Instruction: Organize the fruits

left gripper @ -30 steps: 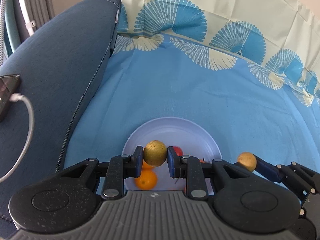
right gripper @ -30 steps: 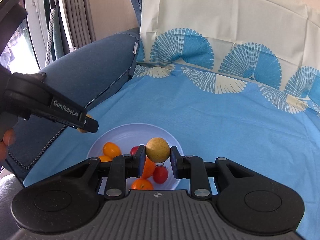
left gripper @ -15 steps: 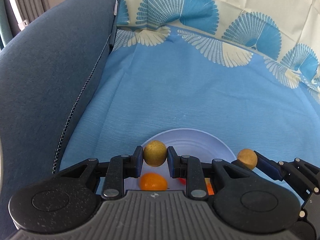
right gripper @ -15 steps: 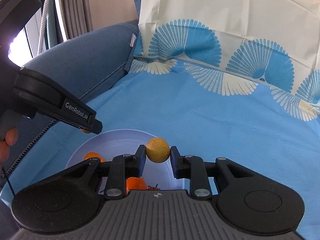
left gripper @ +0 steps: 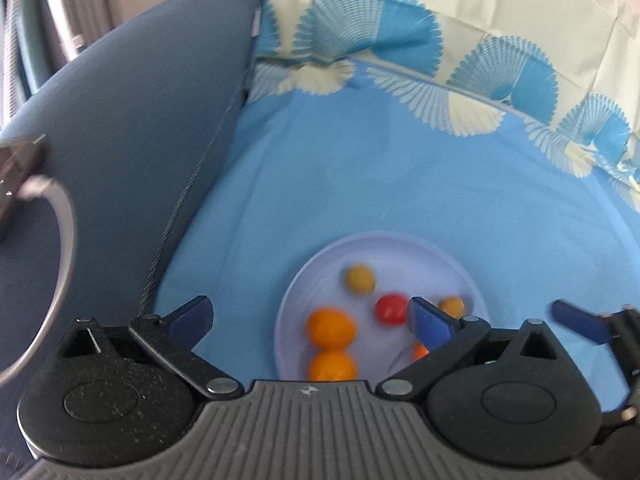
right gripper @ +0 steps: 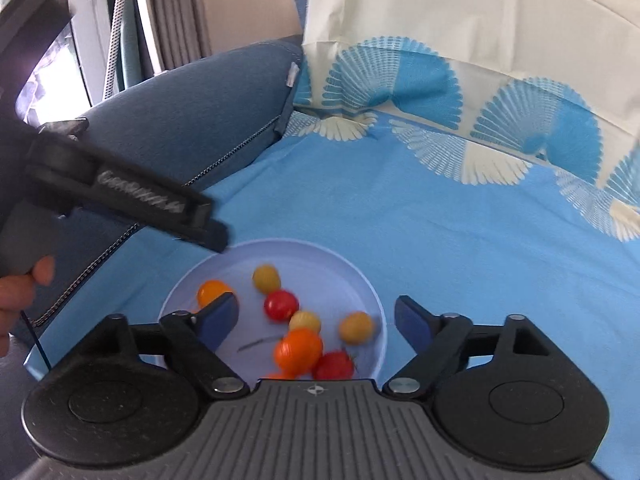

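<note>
A pale lilac plate [left gripper: 460, 264] [right gripper: 360, 280] lies on the blue cloth and holds several small fruits. Among them are a yellow fruit [left gripper: 360, 279] [right gripper: 266, 278], a red one [left gripper: 390, 309] [right gripper: 281, 305] and orange ones [left gripper: 330, 327] [right gripper: 298, 350]. A second yellow fruit [right gripper: 356, 328] lies near the plate's right rim. My left gripper [left gripper: 310, 318] is open and empty just above the plate. My right gripper [right gripper: 316, 318] is open and empty over the plate. The left gripper's body [right gripper: 120, 196] shows in the right wrist view.
A dark blue sofa arm [left gripper: 120, 140] [right gripper: 192, 112] rises on the left, with a phone and white cable [left gripper: 60, 220] on it. A cream and blue patterned cloth [left gripper: 440, 20] [right gripper: 460, 60] hangs at the back. A hand [right gripper: 24, 292] holds the left gripper.
Both grippers opened and let go of their yellow fruits, which now lie on the plate. Both views are slightly blurred from motion.
</note>
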